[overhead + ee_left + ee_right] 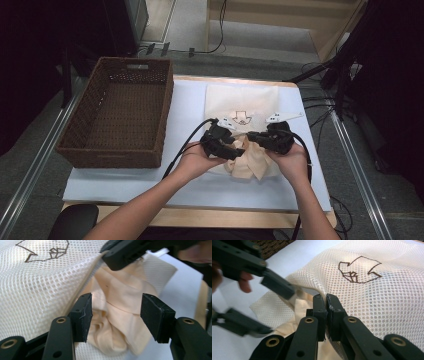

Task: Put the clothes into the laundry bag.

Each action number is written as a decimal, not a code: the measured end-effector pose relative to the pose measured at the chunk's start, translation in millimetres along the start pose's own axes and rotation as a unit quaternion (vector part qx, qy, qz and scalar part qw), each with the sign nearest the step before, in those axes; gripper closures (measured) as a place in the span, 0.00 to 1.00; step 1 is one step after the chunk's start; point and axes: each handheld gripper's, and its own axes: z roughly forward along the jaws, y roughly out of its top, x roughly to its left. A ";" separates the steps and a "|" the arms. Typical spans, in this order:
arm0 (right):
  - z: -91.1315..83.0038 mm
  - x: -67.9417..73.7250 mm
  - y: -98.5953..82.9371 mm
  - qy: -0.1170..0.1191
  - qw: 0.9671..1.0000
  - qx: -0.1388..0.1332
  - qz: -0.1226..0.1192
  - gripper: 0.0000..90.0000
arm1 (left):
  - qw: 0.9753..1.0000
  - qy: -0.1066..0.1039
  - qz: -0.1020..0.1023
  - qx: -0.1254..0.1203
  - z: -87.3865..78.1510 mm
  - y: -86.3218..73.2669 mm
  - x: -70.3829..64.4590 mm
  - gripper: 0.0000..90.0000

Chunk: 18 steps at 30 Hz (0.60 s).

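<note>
Right gripper view: right claw (326, 315) clenched on mesh bag (372, 297) edge; left claw (115, 315) released, straddling peach cloth (117, 312).

The right gripper (326, 305) is seen from behind its two black jaws, which are pressed together on the edge of a cream mesh bag (384, 300). A dark outline figure (358, 270) is printed on the mesh beyond the jaws. A peach-coloured cloth (299, 307) is visible under the lifted mesh edge, just left of the jaws. At the left, blurred, the left gripper (282, 312) is shown with its jaws spread apart, the upper one touching the mesh edge. A white surface (239, 305) lies beneath, and a brown woven basket (274, 245) is seen at the top.
</note>
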 end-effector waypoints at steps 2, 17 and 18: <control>0.0 -0.1 0.0 0.000 1.000 0.001 -0.001 0.97 | 1.000 -0.004 -0.001 0.002 -4.5 -4.8 -1.8 0.47; 0.2 1.1 0.0 -0.004 1.000 0.002 -0.001 0.97 | 1.000 -0.019 0.007 0.007 -14.5 -39.4 -10.5 0.41; 0.1 1.1 0.1 -0.003 1.000 0.001 -0.002 0.97 | 1.000 -0.020 0.005 0.008 -12.8 -41.6 -9.8 0.40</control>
